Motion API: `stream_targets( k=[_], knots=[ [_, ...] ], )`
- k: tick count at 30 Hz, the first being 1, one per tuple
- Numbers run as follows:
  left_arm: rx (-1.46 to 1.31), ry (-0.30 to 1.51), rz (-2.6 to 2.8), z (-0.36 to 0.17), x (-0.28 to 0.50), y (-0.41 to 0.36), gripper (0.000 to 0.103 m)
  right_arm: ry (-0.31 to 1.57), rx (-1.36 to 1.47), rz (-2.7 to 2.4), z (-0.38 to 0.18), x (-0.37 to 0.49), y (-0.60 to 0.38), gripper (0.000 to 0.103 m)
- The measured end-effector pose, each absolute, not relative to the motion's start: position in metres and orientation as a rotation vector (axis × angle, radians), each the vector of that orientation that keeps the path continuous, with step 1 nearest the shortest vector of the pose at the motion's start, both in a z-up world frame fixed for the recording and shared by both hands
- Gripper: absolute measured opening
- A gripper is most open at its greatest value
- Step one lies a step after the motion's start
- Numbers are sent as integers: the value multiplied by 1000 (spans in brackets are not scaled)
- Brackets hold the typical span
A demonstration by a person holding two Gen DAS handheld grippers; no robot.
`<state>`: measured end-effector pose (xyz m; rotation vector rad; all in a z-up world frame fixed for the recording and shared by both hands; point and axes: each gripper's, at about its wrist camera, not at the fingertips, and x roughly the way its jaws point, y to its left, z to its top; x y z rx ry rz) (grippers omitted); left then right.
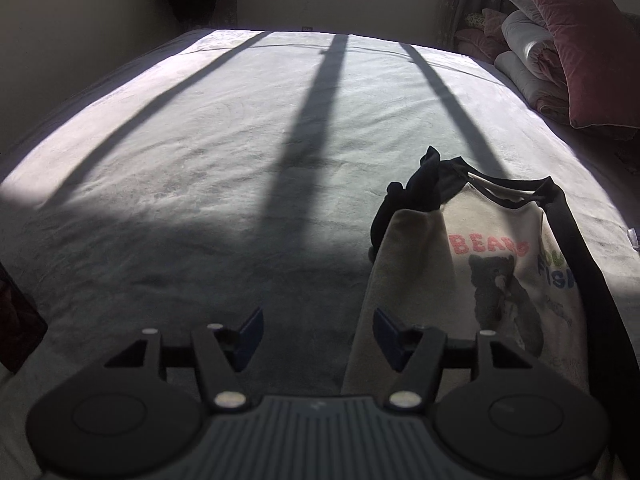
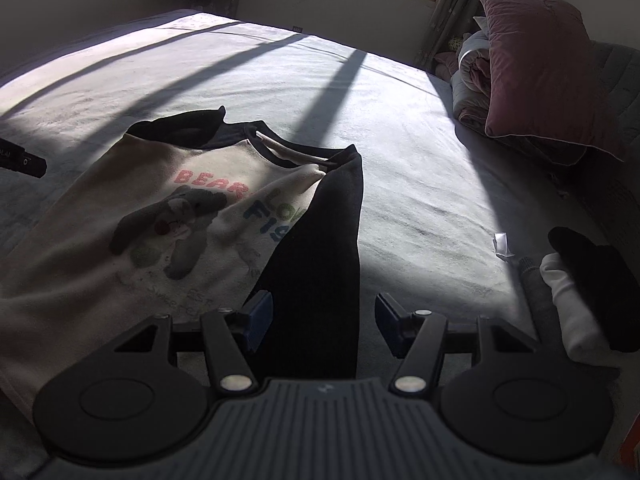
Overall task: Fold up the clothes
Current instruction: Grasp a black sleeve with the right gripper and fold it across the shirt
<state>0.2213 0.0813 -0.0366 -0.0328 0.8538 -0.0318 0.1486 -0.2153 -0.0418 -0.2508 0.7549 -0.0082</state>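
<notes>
While both claws, left (image 1: 318, 334) and right (image 2: 324, 320), gape empty, the sweatshirt (image 2: 132, 216) lies flat.

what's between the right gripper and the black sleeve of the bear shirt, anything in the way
Nothing visible. The right gripper is open and empty, and the black sleeve of the bear shirt lies flat on the bed right beneath its fingertips. The rolled socks sit off to its right, clear of the path.

Soft fleecy sweatshirt (image 2: 120, 208), matt bedsheet (image 1: 200, 160)
</notes>
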Motion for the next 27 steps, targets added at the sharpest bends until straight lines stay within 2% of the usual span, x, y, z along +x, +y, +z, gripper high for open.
stream_targets(
  k=[10, 20, 25, 27],
  knots=[
    [-148, 910, -101, -76, 140, 100, 64, 813, -226, -31, -47, 86, -216, 62],
    [-416, 823, -88, -90, 43, 164, 69, 878, -24, -6, -44, 113, -162, 62],
    [-467, 778, -118, -96, 27, 183, 70, 909, 19, 15, -44, 121, -115, 62],
    [-474, 783, -115, -98, 30, 181, 74, 916, 14, 26, -45, 119, -107, 62]
  ],
)
